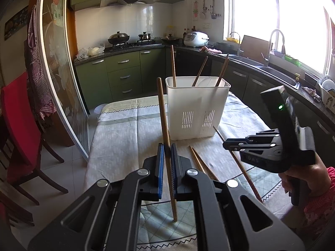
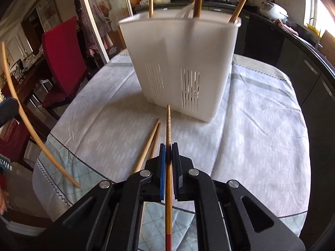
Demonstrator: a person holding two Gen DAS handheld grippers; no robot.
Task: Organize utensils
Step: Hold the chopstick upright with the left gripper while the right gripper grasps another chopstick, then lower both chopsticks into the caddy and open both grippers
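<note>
on the cloth-covered table (image 1: 117, 129), my left gripper (image 1: 166, 152) is clamped on a pale chopstick (image 1: 164, 117) standing nearly upright, its lower tip on the cloth. my right gripper (image 2: 168, 152) is closed tight on a red-ended chopstick (image 2: 168, 129), whose long axis runs straight ahead toward the white utensil basket (image 2: 180, 58). three chopsticks (image 1: 173, 62) lean in the basket. two more (image 2: 153, 133) lie side by side on the cloth. only the left view shows my right hand (image 1: 309, 177); only the right view shows the red end.

matt white plastic holder (image 1: 196, 108), wooden chopsticks (image 1: 200, 161)
</note>
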